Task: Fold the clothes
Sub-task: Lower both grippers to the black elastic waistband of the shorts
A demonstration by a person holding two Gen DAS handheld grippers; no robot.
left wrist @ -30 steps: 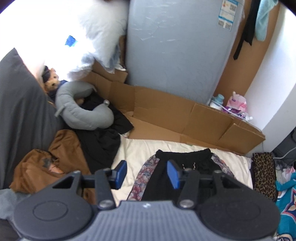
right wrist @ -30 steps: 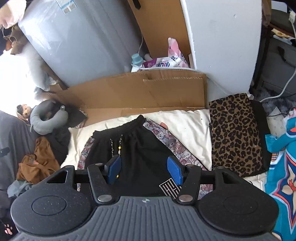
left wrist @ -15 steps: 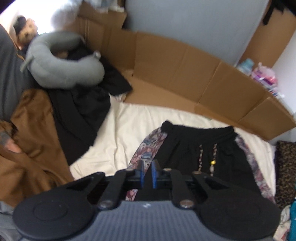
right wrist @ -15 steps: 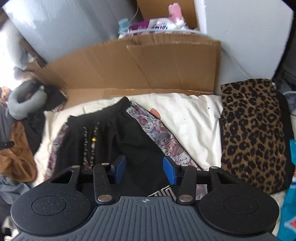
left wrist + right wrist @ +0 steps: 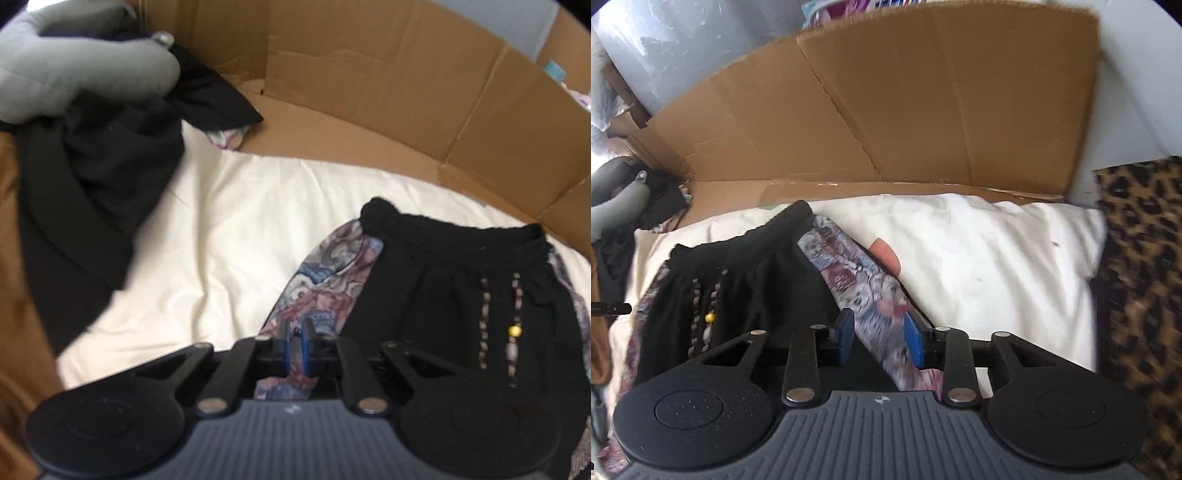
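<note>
Your black shorts [image 5: 461, 295] lie flat on the cream sheet [image 5: 229, 236], in the right half of the left wrist view and the left half of the right wrist view. The waistband [image 5: 738, 236] is at the far end, towards the cardboard [image 5: 886, 110], so the long axis runs from you to the cardboard, slanting a little in each view. A patterned side panel [image 5: 321, 280] runs down each outer edge of the shorts.

Your left gripper [image 5: 294, 345] has its blue pads drawn together low on the panel at the centre of its frame; the cloth shows just behind the tips, but you cannot tell whether any of it is pinched. Your right gripper [image 5: 879, 338] is closing, with the other patterned panel [image 5: 871, 295] lying between its pads, which do not yet press it.

The cardboard stands as a low wall along the far side of the sheet. At the left edge of the left wrist view lie a black garment [image 5: 96, 192], brown fabric [image 5: 14, 258] and a grey neck pillow [image 5: 74, 70]. A leopard-print cloth [image 5: 1137, 266] borders the sheet at the right of the right wrist view.

Bare sheet lies between the shorts and the black garment, and between the shorts and the leopard print.
</note>
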